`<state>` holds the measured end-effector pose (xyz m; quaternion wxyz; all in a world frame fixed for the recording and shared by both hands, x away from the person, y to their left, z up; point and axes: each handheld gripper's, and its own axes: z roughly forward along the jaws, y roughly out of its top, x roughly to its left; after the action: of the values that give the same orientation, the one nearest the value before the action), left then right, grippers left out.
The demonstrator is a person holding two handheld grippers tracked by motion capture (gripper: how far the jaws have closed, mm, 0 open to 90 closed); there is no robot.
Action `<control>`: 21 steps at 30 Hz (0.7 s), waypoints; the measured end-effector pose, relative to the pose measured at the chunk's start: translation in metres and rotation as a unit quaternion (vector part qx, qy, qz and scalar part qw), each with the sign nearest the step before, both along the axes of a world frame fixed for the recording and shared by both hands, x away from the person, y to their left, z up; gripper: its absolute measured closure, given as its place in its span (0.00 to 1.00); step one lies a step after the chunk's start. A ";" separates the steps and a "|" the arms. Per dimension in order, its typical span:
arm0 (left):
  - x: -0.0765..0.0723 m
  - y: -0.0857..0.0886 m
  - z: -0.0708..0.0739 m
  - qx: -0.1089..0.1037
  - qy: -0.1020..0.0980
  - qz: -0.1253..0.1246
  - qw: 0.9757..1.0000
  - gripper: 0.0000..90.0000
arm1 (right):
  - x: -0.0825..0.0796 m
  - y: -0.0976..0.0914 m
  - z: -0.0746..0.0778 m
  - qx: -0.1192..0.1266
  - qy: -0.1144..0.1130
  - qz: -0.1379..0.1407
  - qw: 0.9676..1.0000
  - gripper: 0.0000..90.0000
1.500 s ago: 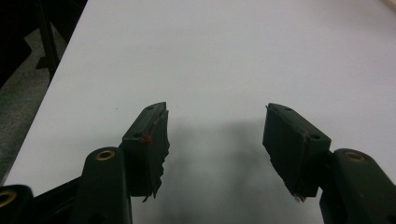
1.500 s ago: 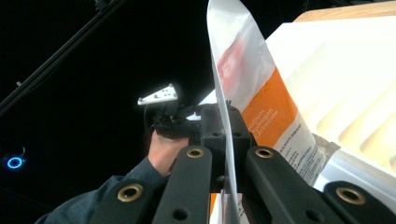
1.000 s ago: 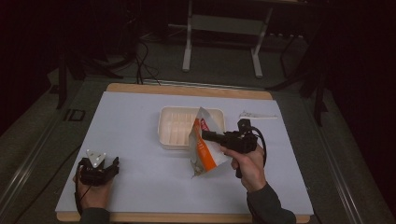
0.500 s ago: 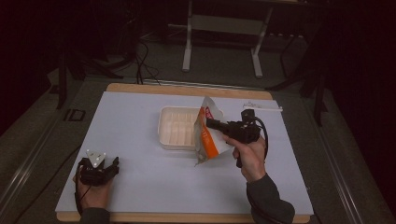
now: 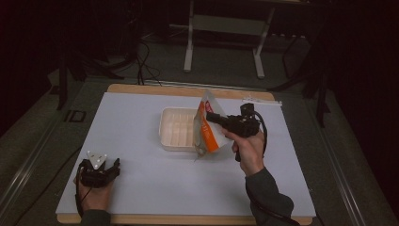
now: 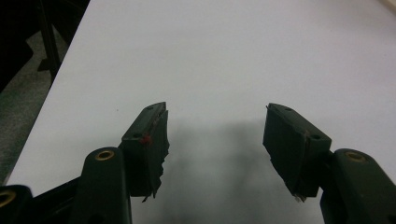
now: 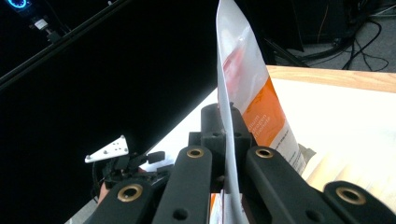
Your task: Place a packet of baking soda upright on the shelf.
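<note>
A white and orange pouch (image 5: 207, 126) hangs in the air over the right end of a shallow white tray (image 5: 176, 128). My right gripper (image 5: 211, 116) is shut on the pouch, coming at it from the right. In the right gripper view the pouch (image 7: 243, 84) stands up edge-on between the closed jaws of my right gripper (image 7: 228, 128). Near the table's front left corner my left gripper (image 5: 113, 167) rests in a hand, low over the white mat. In its own view my left gripper (image 6: 215, 123) is open, with bare mat between the pads.
The white mat (image 5: 141, 188) covers a wooden table (image 5: 188, 219). A thin white strip (image 5: 261, 101) lies at the back right of the mat. A metal stand (image 5: 223, 23) and cables are on the floor behind the table.
My right gripper has lifted the pouch and carried it back and to the right, from the mat in front of the tray to above the tray's right end. The left hand has stayed put.
</note>
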<state>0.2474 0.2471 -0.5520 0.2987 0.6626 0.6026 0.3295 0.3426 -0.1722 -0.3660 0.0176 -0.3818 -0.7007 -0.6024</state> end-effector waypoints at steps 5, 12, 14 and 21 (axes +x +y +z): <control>0.000 0.000 0.000 -0.002 0.000 0.000 1.000 0.45 | 0.005 0.005 0.002 -0.003 -0.003 -0.005 1.000 1.00; 0.000 0.001 0.000 -0.003 -0.002 0.000 1.000 0.45 | 0.014 0.008 0.003 -0.002 -0.002 -0.020 1.000 1.00; 0.000 0.001 0.000 -0.003 -0.002 0.001 1.000 0.45 | 0.017 0.009 0.003 -0.001 -0.001 -0.023 1.000 1.00; 0.000 0.001 0.000 -0.003 -0.001 0.000 1.000 0.45 | 0.025 0.012 0.004 -0.008 -0.005 -0.035 0.999 1.00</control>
<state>0.2475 0.2477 -0.5521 0.3011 0.6613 0.6034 0.3286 0.3671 -0.1598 -0.3624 -0.0099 -0.4030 -0.6921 -0.5988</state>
